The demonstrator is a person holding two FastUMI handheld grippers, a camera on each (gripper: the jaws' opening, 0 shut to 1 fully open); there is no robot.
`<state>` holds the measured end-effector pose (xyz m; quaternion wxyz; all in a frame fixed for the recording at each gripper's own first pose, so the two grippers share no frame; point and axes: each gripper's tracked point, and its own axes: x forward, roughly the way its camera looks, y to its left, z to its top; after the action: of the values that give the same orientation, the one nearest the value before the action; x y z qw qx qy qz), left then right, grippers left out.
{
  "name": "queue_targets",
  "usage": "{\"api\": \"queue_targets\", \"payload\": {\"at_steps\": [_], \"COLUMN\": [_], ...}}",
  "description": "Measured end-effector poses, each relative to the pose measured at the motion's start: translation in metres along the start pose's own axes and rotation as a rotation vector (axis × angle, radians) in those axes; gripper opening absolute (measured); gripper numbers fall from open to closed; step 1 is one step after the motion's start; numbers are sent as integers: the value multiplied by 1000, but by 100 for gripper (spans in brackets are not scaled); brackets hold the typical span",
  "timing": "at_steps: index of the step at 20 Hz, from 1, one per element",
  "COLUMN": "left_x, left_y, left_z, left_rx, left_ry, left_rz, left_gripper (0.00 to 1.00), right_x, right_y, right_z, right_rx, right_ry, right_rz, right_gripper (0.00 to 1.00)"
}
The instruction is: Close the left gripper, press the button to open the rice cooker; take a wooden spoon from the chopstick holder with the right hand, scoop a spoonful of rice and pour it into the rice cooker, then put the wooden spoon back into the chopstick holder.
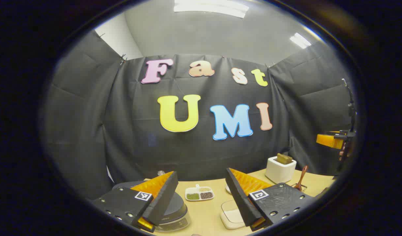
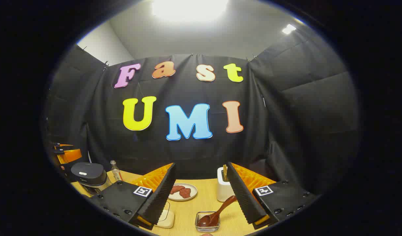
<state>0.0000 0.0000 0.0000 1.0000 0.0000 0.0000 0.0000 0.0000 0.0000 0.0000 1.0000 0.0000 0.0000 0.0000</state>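
The dark rice cooker point(image 1: 176, 213) sits low at the left, partly behind my left gripper's finger, and its lid is down point(image 2: 88, 175). The white chopstick holder point(image 1: 280, 168) stands at the back right of the table point(image 2: 223, 189). A wooden spoon point(image 2: 219, 212) rests with its bowl in a small glass dish point(image 2: 207, 224), its handle point(image 1: 302, 177) leaning up. My left gripper point(image 1: 201, 172) is open above the table with nothing between its fingers. My right gripper point(image 2: 201, 165) is open too, above the spoon and dish, holding nothing.
A divided white dish of grains point(image 1: 199, 193) lies mid-table. Also on the wooden table point(image 2: 201, 203) are a plate of red food point(image 2: 182, 191), a flat white pad point(image 1: 232, 216) and a small bottle point(image 2: 115, 170). The other gripper point(image 1: 332, 139) hovers far right.
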Motion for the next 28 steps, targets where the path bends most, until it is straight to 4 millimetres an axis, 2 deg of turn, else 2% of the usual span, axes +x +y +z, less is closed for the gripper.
{"api": "queue_targets", "payload": {"at_steps": [1, 2, 6, 9, 15, 19, 24, 26, 28], "left_x": [0, 0, 2, 4, 6, 4, -1, -4, -3], "left_y": [2, 3, -3, -9, -9, 7, 20, 29, 26], "left_z": [-1, -1, -3, -12, -25, -21, -18, -9, 4], "left_rx": [0, 1, -10, -3, -36, -20, -35, 18, 64], "left_ry": [1, 4, -1, 9, 33, 27, 40, 36, 22], "left_rz": [2, 6, -5, -25, -29, 17, 44, 48, 2], "left_gripper": [92, 92, 92, 92, 92, 92, 92, 91, 92], "right_x": [-1, -2, -4, -4, 0, 6, 11, 11, 12], "right_y": [-1, -2, -3, -3, 16, 27, 43, 50, 57], "right_z": [0, 0, -3, -3, -7, -18, -19, -21, -24], "right_rx": [-6, -13, -31, -27, -42, -55, -60, -60, -66], "right_ry": [0, 1, 4, 2, 4, 32, 25, 23, 26], "right_rz": [-2, -4, -8, -17, 30, 53, 93, 116, 137], "right_gripper": [92, 98, 98, 98, 98, 98, 98, 98, 98]}}
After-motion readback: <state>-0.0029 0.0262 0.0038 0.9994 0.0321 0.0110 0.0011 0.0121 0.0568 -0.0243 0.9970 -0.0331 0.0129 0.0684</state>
